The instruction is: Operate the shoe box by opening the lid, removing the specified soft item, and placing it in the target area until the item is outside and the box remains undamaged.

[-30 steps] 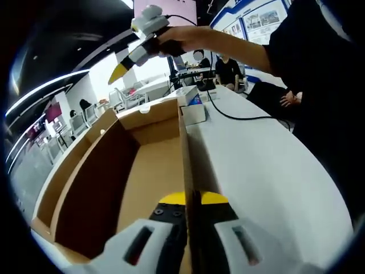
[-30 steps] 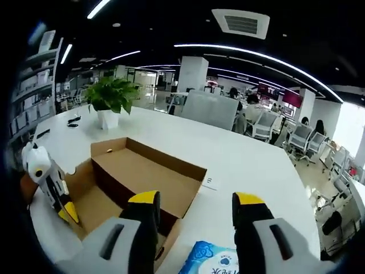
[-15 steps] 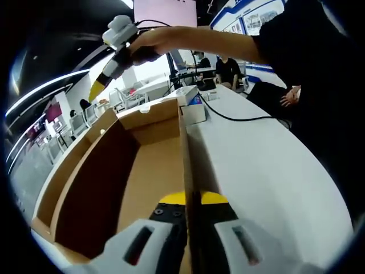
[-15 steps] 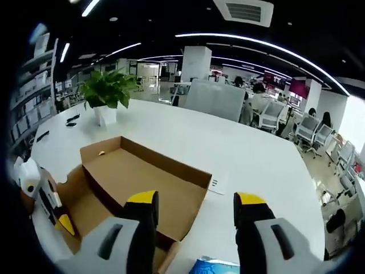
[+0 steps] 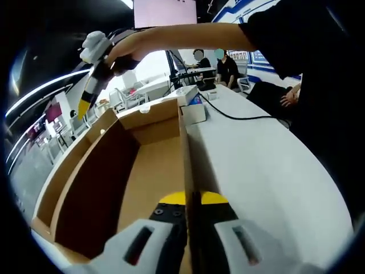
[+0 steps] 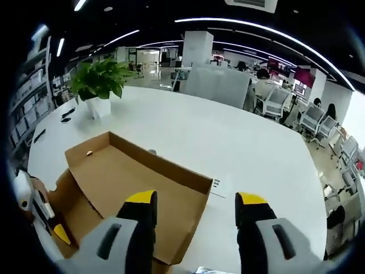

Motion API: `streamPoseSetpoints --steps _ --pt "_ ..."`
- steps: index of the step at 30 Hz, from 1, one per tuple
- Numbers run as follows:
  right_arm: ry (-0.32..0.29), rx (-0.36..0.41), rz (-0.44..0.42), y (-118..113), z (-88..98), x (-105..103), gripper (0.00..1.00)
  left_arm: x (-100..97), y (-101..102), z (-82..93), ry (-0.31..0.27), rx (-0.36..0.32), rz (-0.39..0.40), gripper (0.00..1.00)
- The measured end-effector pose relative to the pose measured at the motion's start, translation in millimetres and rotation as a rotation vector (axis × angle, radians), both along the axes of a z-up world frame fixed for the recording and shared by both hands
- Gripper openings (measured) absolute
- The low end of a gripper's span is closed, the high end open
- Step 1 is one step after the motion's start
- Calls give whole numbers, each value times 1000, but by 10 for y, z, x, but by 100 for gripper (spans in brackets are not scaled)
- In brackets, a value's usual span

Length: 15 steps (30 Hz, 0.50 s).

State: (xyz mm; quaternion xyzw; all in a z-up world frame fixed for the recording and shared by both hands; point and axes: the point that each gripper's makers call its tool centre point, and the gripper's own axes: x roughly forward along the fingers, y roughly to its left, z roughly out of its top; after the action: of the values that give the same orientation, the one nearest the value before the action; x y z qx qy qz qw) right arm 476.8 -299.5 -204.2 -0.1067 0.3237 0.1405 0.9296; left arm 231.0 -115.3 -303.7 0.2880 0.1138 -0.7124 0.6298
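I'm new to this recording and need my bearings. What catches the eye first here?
The open cardboard shoe box lies on the white table, its inside bare brown. The left gripper is shut on the box's near side wall, while the right gripper hangs open above it. A potted plant stands at the table's far corner in the right gripper view.

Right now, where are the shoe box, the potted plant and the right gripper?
shoe box (image 6: 137, 182), right gripper view, inner floor.
potted plant (image 6: 98, 80), right gripper view, leaves.
right gripper (image 6: 196, 206), right gripper view, between its fingertips.
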Motion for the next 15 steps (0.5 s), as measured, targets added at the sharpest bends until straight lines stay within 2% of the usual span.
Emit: streamPoseSetpoints --steps 3,5,10,13,15 --pt "24 5 -13 -11 -51 49 54 -4 1 1 -1 0 0 3" --pt "50 53 -25 13 -93 74 55 -5 2 0 -1 0 0 3" --pt "88 21 -45 -55 -213 170 55 -9 4 3 -1 1 0 3" --pt "125 59 -59 -39 -287 215 50 -8 5 2 -2 1 0 3" --pt "137 55 -71 -50 -325 255 50 -3 4 1 -1 1 0 3"
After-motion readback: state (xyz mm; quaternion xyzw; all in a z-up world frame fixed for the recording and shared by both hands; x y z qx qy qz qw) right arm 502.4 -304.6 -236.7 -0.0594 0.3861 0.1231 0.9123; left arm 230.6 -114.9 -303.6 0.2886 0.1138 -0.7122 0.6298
